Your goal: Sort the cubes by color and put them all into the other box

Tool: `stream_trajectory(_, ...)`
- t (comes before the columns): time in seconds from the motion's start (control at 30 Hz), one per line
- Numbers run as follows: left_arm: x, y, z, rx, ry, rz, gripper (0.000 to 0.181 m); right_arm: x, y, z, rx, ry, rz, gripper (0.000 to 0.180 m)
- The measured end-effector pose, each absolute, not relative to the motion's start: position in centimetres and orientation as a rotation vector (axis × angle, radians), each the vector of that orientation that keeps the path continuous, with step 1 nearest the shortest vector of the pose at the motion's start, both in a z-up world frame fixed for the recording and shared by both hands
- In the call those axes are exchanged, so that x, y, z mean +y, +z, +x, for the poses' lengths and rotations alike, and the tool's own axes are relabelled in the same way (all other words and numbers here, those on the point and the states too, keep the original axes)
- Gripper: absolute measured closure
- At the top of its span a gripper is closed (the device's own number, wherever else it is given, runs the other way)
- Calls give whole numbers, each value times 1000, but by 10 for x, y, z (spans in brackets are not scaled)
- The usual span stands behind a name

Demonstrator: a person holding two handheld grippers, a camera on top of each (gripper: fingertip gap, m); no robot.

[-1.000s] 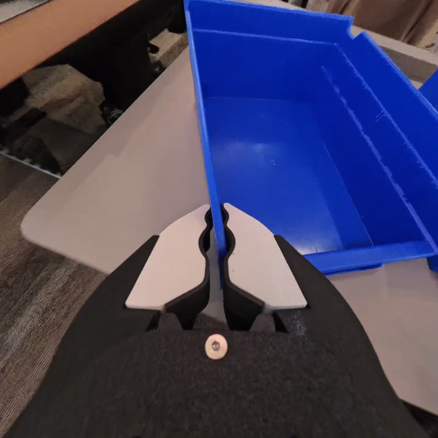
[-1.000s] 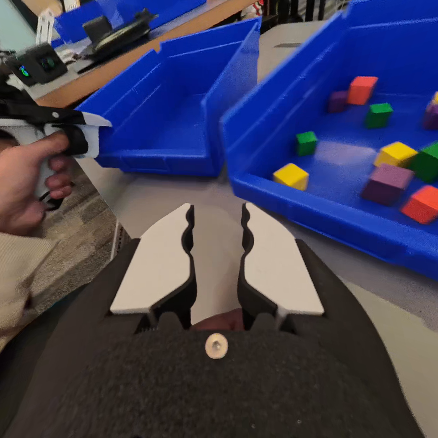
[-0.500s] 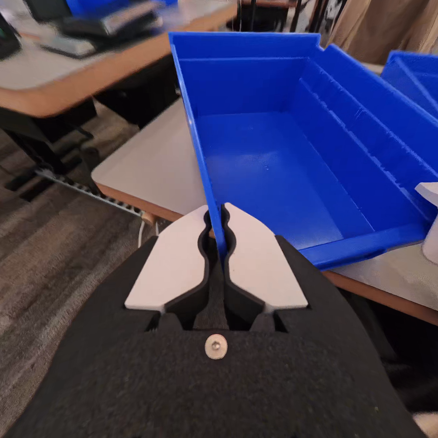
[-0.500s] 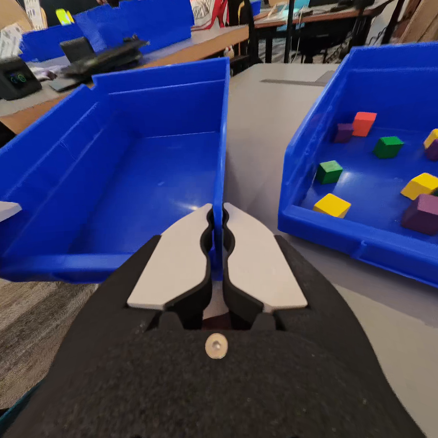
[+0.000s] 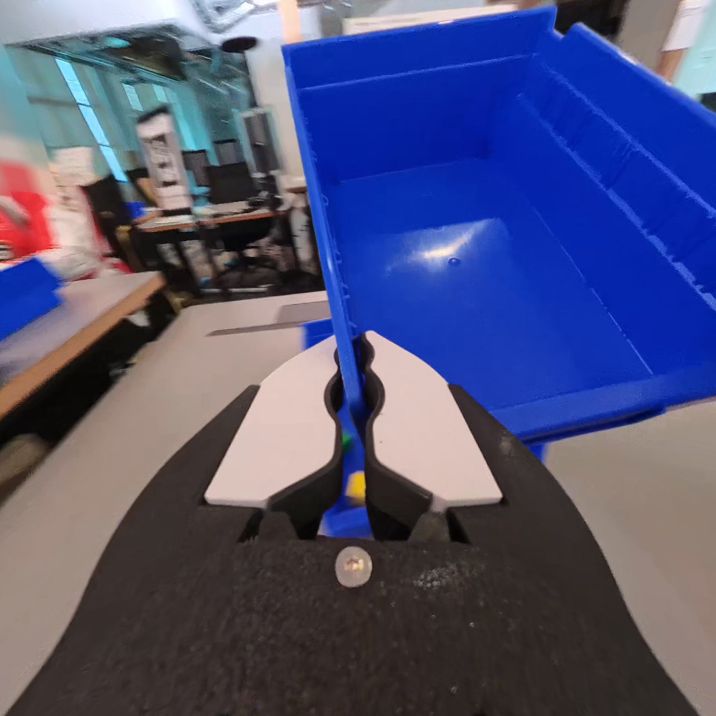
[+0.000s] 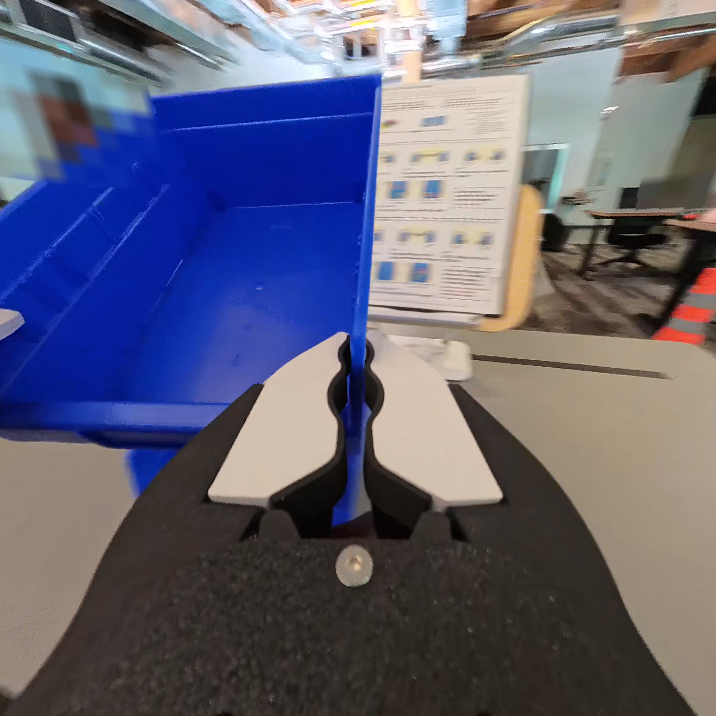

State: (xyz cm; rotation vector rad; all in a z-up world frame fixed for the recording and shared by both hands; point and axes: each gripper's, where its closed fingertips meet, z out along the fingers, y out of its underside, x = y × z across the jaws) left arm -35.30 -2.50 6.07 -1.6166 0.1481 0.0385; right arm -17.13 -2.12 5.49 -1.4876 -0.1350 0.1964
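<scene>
Now both tools, left (image 5: 350, 372) and right (image 6: 356, 372), clamp blue bin (image 5: 503, 310) walls, airborne.

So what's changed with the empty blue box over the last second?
The empty blue box has been lifted off the grey table and now hangs tilted above the other box. The right gripper, open a second ago, has clamped the box's right wall. The left gripper stays clamped on the left wall, and the box is still empty.
</scene>
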Motion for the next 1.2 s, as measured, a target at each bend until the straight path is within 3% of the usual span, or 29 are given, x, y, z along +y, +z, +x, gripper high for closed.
stream_trajectory(0.2, 53, 23, -147, 356, -229, -1756, 176, 0, 37, 29, 70, -82, -1629, 176)
stream_trajectory(0.37, 72, -42, -12, 392, -284, -1885, 177, 18, -37, 164, 186, -36, -1794, 176)
stream_trajectory(0.53, 67, -83, 66, 475, -256, -1934, 175, 15, -101, 244, 213, 57, -1901, 176)
stream_trajectory(0.7, 63, -120, 84, 450, -293, -2003, 173, 23, -121, 269, 143, 13, -1954, 176)
stream_trajectory(1.0, 58, -124, 85, 467, -354, -1965, 163, 31, -129, 269, 161, 77, -1955, 176)
stream_trajectory(1.07, 53, -121, 81, 484, -407, -1980, 137, 29, -126, 271, 169, 79, -1922, 172)
stream_trajectory(1.1, 49, -114, 75, 496, -436, -1974, 129, 25, -121, 274, 172, 49, -1894, 158)
stream_trajectory(1.2, 34, -68, 29, 528, -459, -1874, 118, 5, -89, 282, 180, -74, -1827, 141)
